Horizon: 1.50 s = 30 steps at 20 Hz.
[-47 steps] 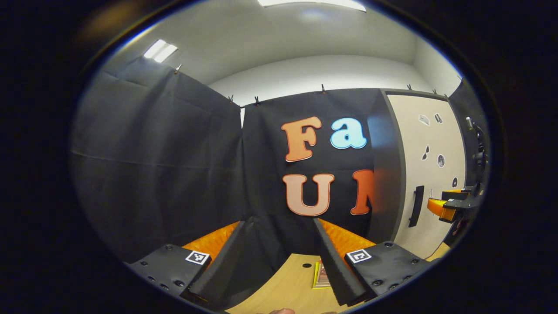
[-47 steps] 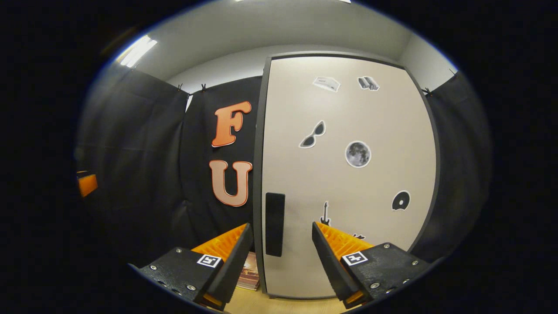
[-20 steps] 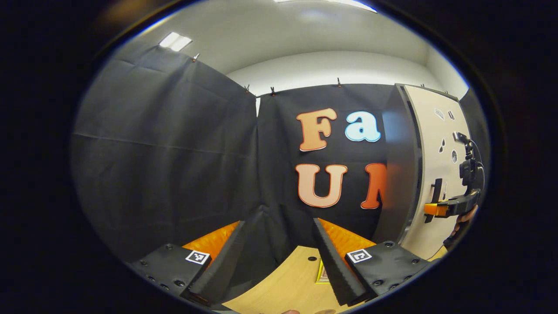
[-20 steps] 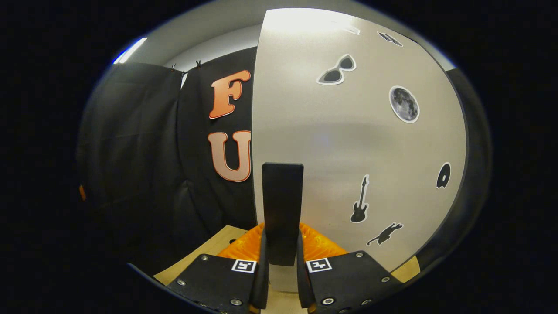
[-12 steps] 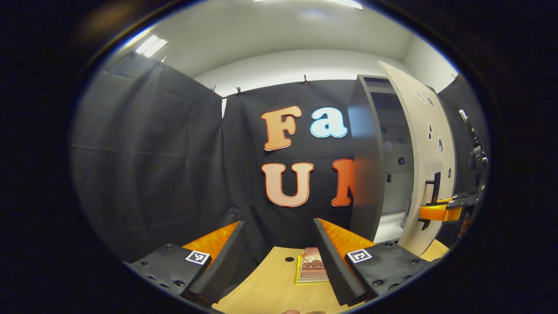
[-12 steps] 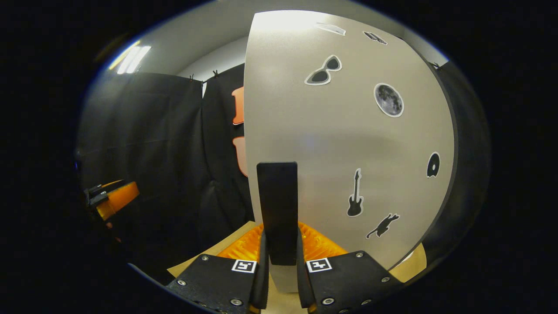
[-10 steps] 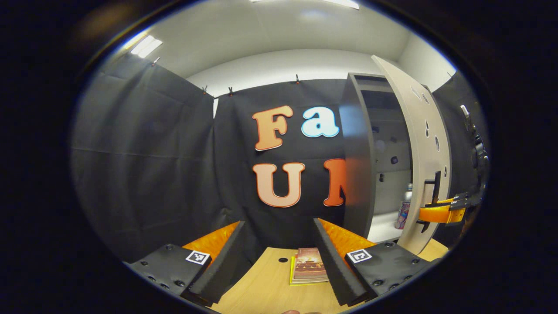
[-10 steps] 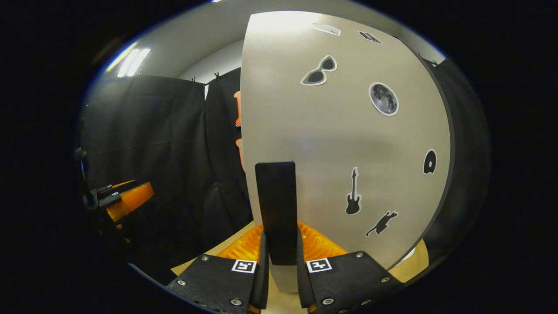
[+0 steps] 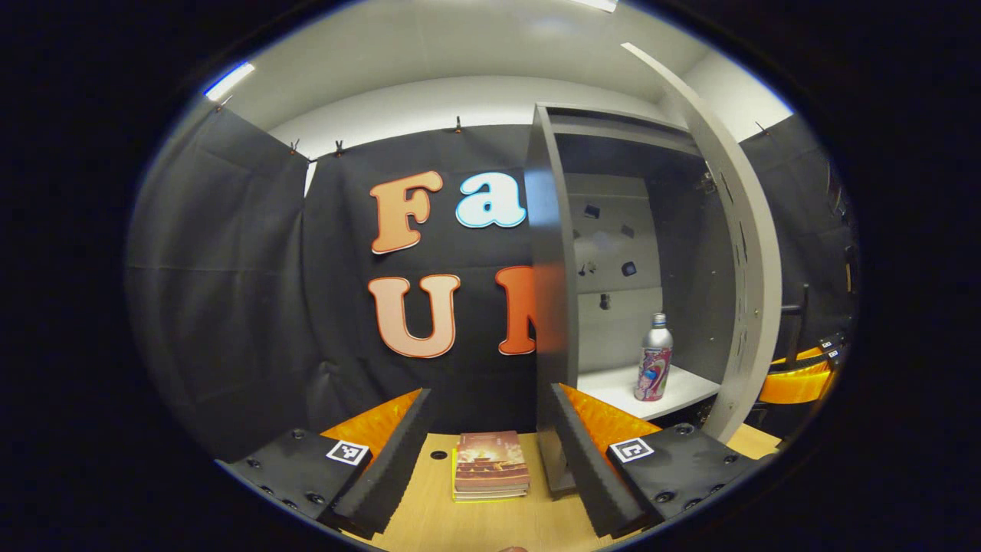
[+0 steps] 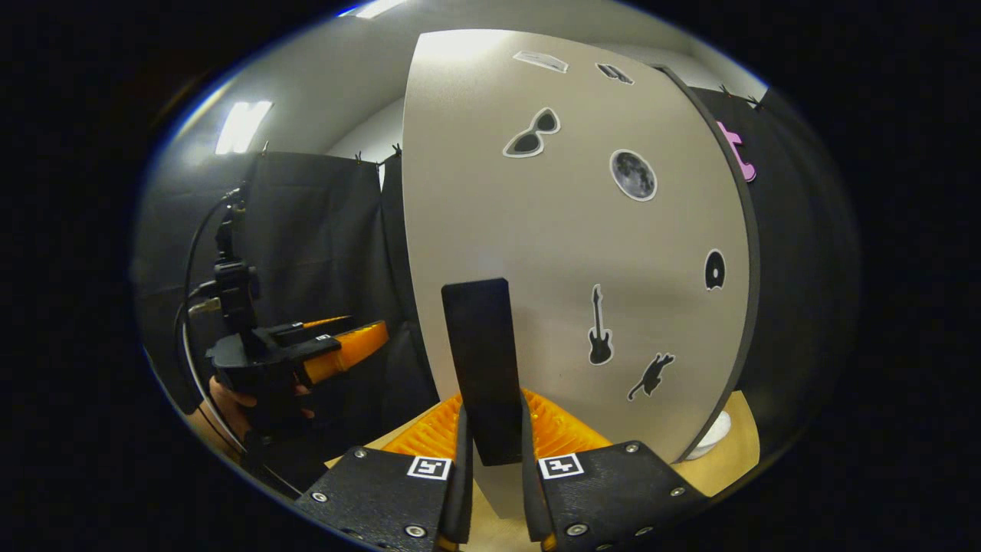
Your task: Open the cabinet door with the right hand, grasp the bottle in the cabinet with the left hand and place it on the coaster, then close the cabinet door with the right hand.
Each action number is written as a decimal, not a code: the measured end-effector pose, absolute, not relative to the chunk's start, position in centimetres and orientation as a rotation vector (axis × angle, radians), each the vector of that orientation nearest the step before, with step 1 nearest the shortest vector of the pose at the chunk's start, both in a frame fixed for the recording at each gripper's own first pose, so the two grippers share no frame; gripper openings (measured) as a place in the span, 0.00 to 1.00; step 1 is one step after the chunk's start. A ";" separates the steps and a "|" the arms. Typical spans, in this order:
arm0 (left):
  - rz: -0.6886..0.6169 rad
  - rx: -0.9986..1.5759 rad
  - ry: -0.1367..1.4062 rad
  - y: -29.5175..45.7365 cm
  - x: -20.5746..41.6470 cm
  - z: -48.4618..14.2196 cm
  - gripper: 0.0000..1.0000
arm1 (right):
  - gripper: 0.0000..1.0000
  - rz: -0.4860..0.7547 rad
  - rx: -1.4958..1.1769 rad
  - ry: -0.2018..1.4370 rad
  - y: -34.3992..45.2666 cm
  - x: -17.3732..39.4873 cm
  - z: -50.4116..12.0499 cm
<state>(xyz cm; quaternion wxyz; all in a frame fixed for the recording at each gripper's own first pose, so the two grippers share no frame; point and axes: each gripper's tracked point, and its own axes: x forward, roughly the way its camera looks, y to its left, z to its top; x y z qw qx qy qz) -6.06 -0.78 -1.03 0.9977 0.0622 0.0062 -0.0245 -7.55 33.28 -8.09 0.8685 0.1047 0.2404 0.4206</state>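
The cabinet [image 9: 546, 307] stands open, its pale door [image 9: 747, 253] swung out edge-on at the right in the left gripper view. A silver bottle [image 9: 654, 359] with a coloured label stands upright on the white shelf [image 9: 682, 391] inside. My left gripper [image 9: 490, 395] is open and holds nothing, some way in front of the cabinet and left of the bottle. In the right gripper view my right gripper [image 10: 492, 414] is shut on the door's black handle [image 10: 477, 360], against the stickered door [image 10: 575, 253]. The right gripper [image 9: 801, 376] also shows beyond the door's edge.
A small stack of books [image 9: 490, 464] lies on the wooden table [image 9: 429, 521] between my left fingers. A pale round thing [image 10: 709, 437] lies on the table behind the door's lower right corner. A hand [image 10: 230, 399] holds the left gripper [image 10: 372, 337] to the door's left.
The door has swung further open with my right gripper still on its handle. The bottle and shelf have come into full sight, and the left gripper view has turned towards the cabinet.
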 end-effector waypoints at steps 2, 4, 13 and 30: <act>-0.089 0.124 0.021 -3.1 -5.2 -1.2 0.97 | 0.27 0.868 0.249 0.500 32.8 -7.6 -8.0; -0.132 0.114 0.005 -5.9 -4.4 -0.7 0.96 | 0.27 0.862 0.269 0.500 32.2 -7.6 -8.0; -0.280 0.082 0.022 -17.1 -0.6 -3.2 0.96 | 0.27 0.770 0.344 0.487 29.8 -7.2 -7.9; -0.351 0.094 0.127 -29.3 12.0 -11.8 0.97 | 0.27 0.595 0.384 0.440 26.8 -5.8 -8.0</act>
